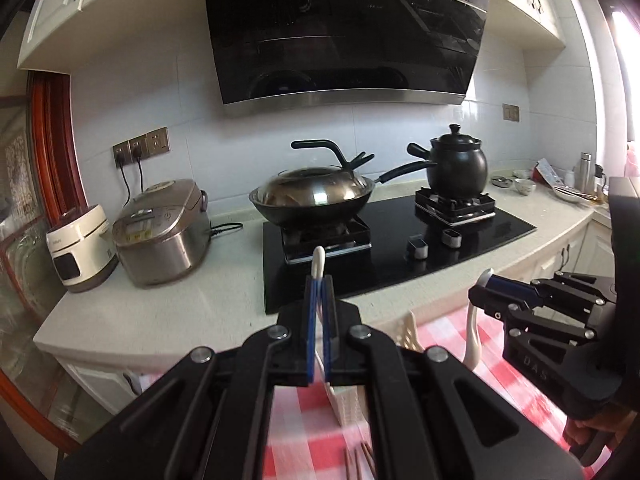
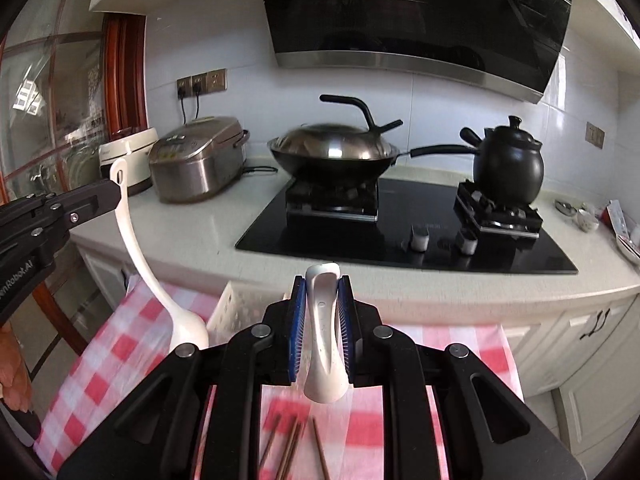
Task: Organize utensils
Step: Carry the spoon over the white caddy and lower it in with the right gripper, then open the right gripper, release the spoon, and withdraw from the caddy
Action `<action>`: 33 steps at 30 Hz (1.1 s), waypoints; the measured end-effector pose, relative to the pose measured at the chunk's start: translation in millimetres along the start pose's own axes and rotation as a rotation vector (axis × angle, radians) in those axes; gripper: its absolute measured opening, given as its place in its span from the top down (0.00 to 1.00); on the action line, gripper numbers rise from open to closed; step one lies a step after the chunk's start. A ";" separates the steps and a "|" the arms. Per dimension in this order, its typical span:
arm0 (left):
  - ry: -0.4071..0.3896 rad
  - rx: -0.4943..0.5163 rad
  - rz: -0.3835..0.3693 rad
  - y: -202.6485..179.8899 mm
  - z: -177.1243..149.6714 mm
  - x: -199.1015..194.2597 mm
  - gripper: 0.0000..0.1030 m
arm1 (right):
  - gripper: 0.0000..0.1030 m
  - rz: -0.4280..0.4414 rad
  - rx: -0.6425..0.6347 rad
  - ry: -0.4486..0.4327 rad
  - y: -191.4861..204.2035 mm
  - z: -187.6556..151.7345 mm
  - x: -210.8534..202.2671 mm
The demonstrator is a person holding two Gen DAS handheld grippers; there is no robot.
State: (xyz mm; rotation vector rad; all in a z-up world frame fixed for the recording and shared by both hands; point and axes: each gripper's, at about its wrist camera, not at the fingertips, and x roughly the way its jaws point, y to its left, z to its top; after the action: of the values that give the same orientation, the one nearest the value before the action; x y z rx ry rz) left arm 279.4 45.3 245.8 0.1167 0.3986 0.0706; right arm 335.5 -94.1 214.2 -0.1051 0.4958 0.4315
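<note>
Two white spoons are held above the checked cloth (image 2: 100,360): left gripper (image 1: 319,280) jaws pinch one ladle (image 2: 132,240) handle; right gripper (image 2: 322,312) jaws clamp a spoon (image 2: 324,344) handle upright between pads.

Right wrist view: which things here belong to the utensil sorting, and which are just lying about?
In the job:
white spoon in right claw
white ladle in left claw
chopsticks
white basket

Lying about:
wok
black clay pot
rice cooker

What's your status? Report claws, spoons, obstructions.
Left claw shut on white ladle. Right claw shut on white spoon. Basket, chopsticks below. Nothing blocking.
</note>
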 end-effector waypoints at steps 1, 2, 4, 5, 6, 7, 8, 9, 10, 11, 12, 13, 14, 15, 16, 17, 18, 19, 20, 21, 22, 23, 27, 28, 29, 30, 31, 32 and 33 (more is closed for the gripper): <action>0.000 0.003 0.003 0.7 3.5 8.3 0.97 | 0.85 0.002 0.003 0.002 -0.4 4.0 8.2; 0.000 0.004 0.007 1.4 5.9 13.5 0.98 | 0.85 0.005 0.007 0.003 -0.7 7.3 16.0; 0.004 0.002 0.015 3.9 9.4 28.7 0.98 | 0.85 0.005 0.006 0.004 -0.5 12.8 31.1; 0.008 -0.003 0.015 4.9 9.8 35.6 0.98 | 0.85 0.005 0.007 0.005 -0.5 13.8 37.5; 0.011 -0.007 0.014 5.6 9.3 40.9 0.98 | 0.85 0.008 0.011 0.008 -0.9 15.5 46.0; 0.013 -0.011 0.012 7.3 8.6 46.1 0.98 | 0.85 0.009 0.014 0.012 -0.8 15.6 52.8; 0.013 -0.014 0.012 8.6 7.5 51.5 0.98 | 0.85 0.011 0.017 0.015 -0.9 15.4 60.5; 0.015 -0.012 0.018 9.1 5.2 58.2 0.97 | 0.85 0.015 0.022 0.020 -1.4 14.6 67.6; 0.016 -0.008 0.026 9.0 2.7 64.7 0.97 | 0.85 0.020 0.024 0.026 -0.8 13.5 75.2; 0.016 -0.009 0.027 10.0 -0.5 68.2 0.98 | 0.85 0.025 0.022 0.027 0.1 12.0 81.4; 0.014 -0.012 0.027 10.9 -3.9 74.5 0.97 | 0.85 0.026 0.019 0.027 1.3 9.6 87.1; 0.018 -0.013 0.026 11.3 -7.7 80.5 0.97 | 0.85 0.022 0.017 0.029 2.8 6.9 91.8; 0.023 -0.011 0.025 11.1 -11.1 84.6 0.98 | 0.85 0.023 0.017 0.033 3.4 3.3 97.3; 0.028 -0.004 0.027 8.8 -16.8 91.2 0.97 | 0.85 0.026 0.019 0.038 3.3 -0.1 103.3; 0.030 0.006 0.031 6.6 -20.9 95.7 0.98 | 0.85 0.026 0.019 0.043 3.3 -4.0 109.2; 0.029 0.022 0.041 3.6 -25.7 100.6 0.97 | 0.85 0.026 0.019 0.048 3.3 -8.0 114.8; 0.025 0.037 0.054 0.2 -31.1 105.4 0.97 | 0.85 0.029 0.018 0.051 3.2 -12.4 120.5; 0.022 0.045 0.055 -2.5 -36.0 108.9 0.97 | 0.85 0.030 0.015 0.053 3.7 -16.8 123.7; 0.021 0.052 0.056 -4.5 -39.5 111.2 0.98 | 0.85 0.029 0.010 0.057 3.7 -21.8 127.5; 0.020 0.066 0.055 -8.8 -45.5 113.8 0.98 | 0.85 0.028 0.010 0.061 3.2 -26.2 129.4; 0.020 0.074 0.047 -12.1 -51.2 115.5 0.97 | 0.85 0.028 0.013 0.070 1.6 -31.2 131.8; 0.023 0.076 0.042 -13.1 -54.6 116.3 0.97 | 0.85 0.030 0.016 0.078 0.1 -35.8 133.2; 0.047 0.104 0.010 -27.0 -76.0 115.3 0.97 | 0.84 0.031 0.024 0.111 -6.8 -57.2 132.1; 0.054 0.102 -0.001 -29.1 -79.1 113.6 0.97 | 0.84 0.033 0.029 0.122 -8.9 -62.5 130.4; 0.063 0.093 -0.016 -29.8 -82.3 110.9 0.97 | 0.84 0.035 0.034 0.125 -11.1 -67.2 127.7; 0.066 0.087 -0.026 -31.0 -84.2 108.6 0.96 | 0.84 0.034 0.040 0.127 -13.9 -72.5 123.9; 0.068 0.082 -0.036 -32.9 -87.3 104.6 0.96 | 0.84 0.033 0.043 0.130 -16.0 -76.7 120.5; 0.069 0.083 -0.042 -35.1 -89.2 101.4 0.96 | 0.84 0.027 0.047 0.136 -18.7 -82.2 116.7; 0.071 0.083 -0.055 -37.5 -91.4 96.9 0.96 | 0.84 0.023 0.053 0.141 -20.8 -86.0 113.9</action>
State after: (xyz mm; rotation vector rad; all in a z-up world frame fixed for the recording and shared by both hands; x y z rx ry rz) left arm 334.4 26.1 120.2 0.1852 0.4752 0.0039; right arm 396.8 -87.4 83.9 -0.0796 0.6474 0.4351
